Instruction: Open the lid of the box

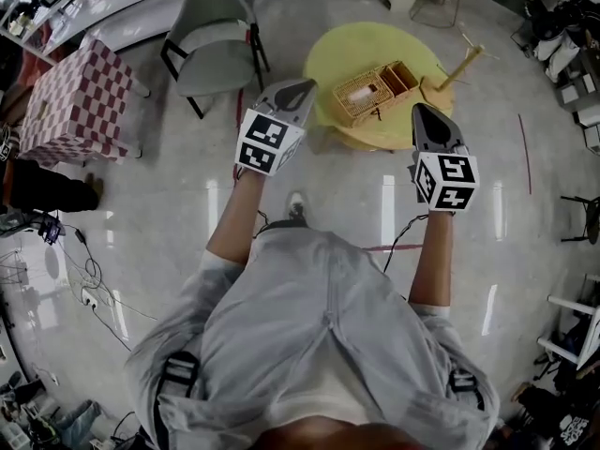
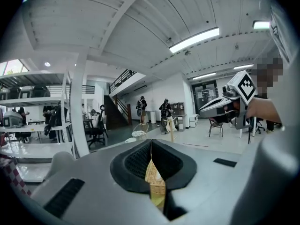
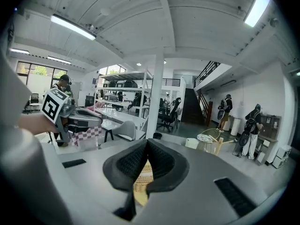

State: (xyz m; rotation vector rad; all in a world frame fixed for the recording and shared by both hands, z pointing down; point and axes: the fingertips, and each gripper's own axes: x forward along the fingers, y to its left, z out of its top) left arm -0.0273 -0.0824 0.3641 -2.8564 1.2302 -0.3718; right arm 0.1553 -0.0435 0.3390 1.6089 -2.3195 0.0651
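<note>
A wicker box (image 1: 375, 90) stands on the round yellow table (image 1: 337, 54) ahead of me. Its left half is pale and its right half looks like a darker hollow; how the lid stands I cannot tell. My left gripper (image 1: 306, 86) hovers at the table's left edge, shut and empty. My right gripper (image 1: 424, 111) hovers at the table's near right edge, also shut and empty. In the left gripper view the pads (image 2: 140, 161) meet, and a strip of the wicker box (image 2: 154, 178) shows below them. The right gripper view shows its pads (image 3: 131, 163) together over the wicker box (image 3: 141, 175).
A wooden stick stand (image 1: 457, 69) leans off the table's right side. A grey chair (image 1: 211, 40) stands to the left of the table, and a checked-cloth table (image 1: 80, 101) sits further left. Cables (image 1: 89, 284) lie on the floor at left. Shelving (image 1: 572, 340) lines the right.
</note>
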